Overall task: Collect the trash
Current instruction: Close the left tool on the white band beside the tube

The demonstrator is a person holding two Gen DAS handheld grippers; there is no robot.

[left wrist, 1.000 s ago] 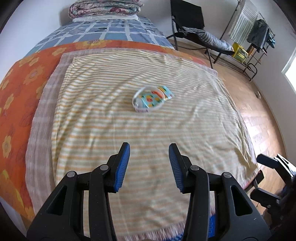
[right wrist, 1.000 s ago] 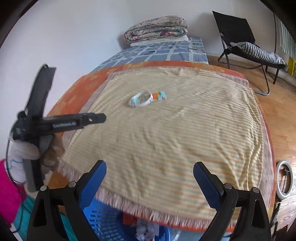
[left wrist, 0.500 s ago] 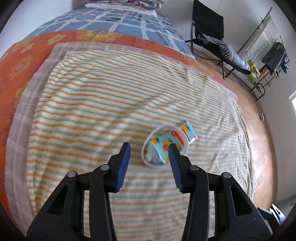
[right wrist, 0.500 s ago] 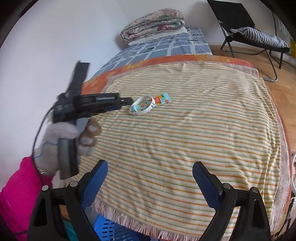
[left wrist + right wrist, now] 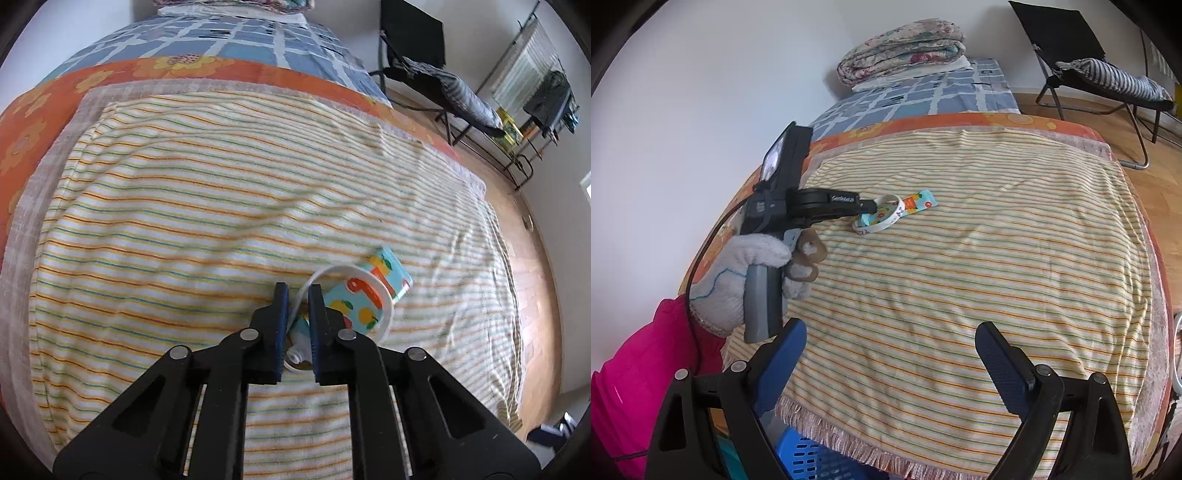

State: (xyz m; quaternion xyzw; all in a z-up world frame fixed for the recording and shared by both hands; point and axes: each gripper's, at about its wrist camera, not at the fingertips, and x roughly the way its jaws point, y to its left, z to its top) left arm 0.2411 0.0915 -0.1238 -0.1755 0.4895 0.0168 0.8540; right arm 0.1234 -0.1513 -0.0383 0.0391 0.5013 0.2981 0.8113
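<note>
wrapper [image 5: 373,291] on blanket [image 5: 207,206], mid-bed | quilt [image 5: 901,51] behind | basket [image 5: 809,458] seemingly below near edge

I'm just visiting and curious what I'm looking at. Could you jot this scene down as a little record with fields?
Setting: striped yellow blanket spread on a bed
Trash: crushed turquoise paper cup with fruit print lying on the blanket
Left gripper: jaws just closing, pinched on the cup's white rim
Right gripper: open, empty, near the blanket's fringed edge
Bin: blue plastic basket below that edge
</note>
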